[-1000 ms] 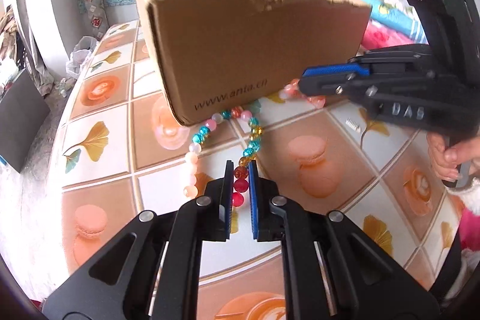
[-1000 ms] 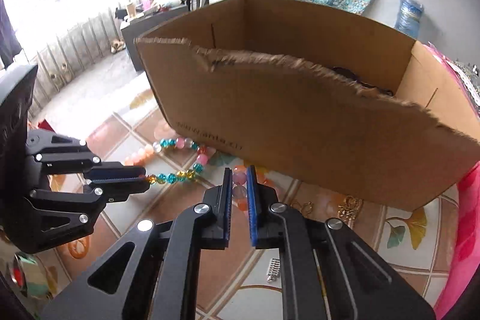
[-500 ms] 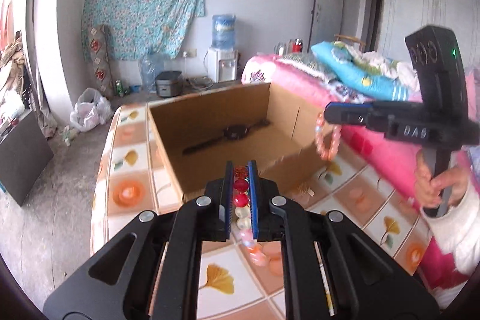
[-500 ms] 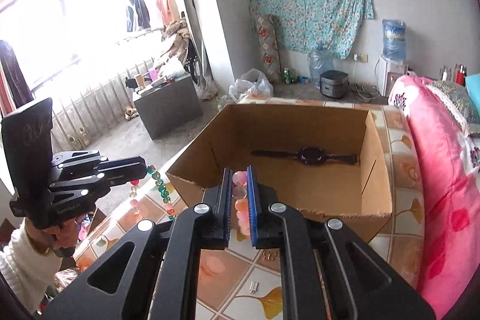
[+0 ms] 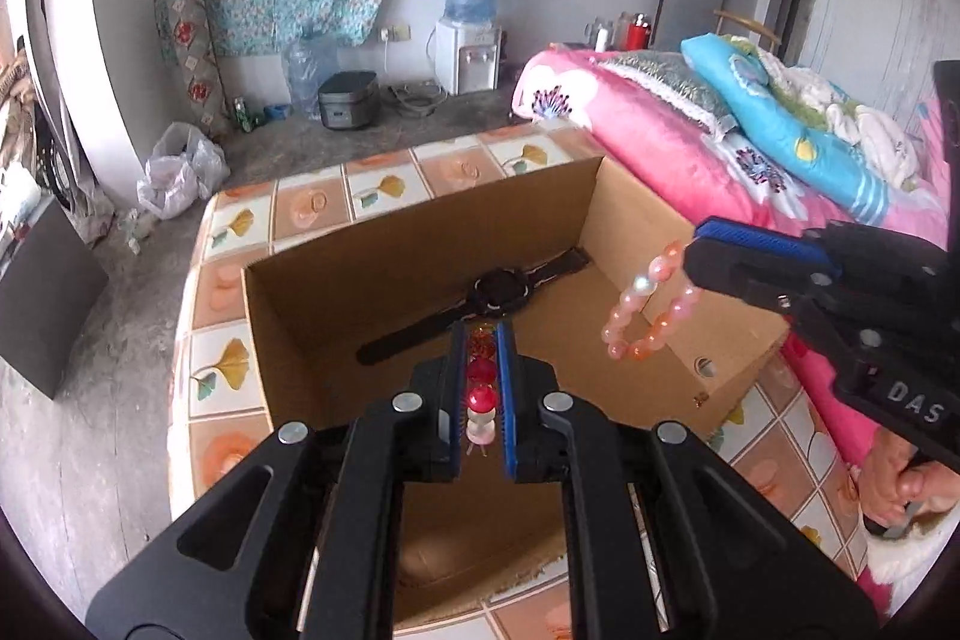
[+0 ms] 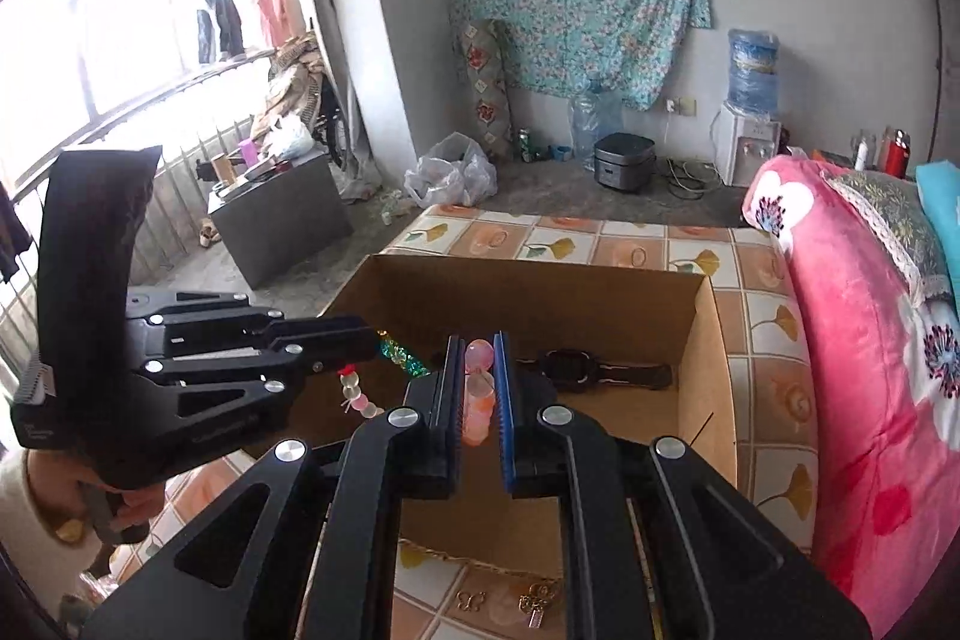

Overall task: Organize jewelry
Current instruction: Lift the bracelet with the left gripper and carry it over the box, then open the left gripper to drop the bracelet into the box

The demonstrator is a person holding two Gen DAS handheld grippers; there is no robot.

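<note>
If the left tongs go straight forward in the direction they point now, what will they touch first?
Most likely the black watch lying on the floor of the cardboard box. The left tongs, shut on a multicolored bead string, aim down into the open box toward it; depth is uncertain.

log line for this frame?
left: shut on multicolour beads | right: shut on pink bracelet | both over box | watch inside

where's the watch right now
The black watch lies flat on the floor of the cardboard box, near its far wall, beyond both grippers in both wrist views.
</note>
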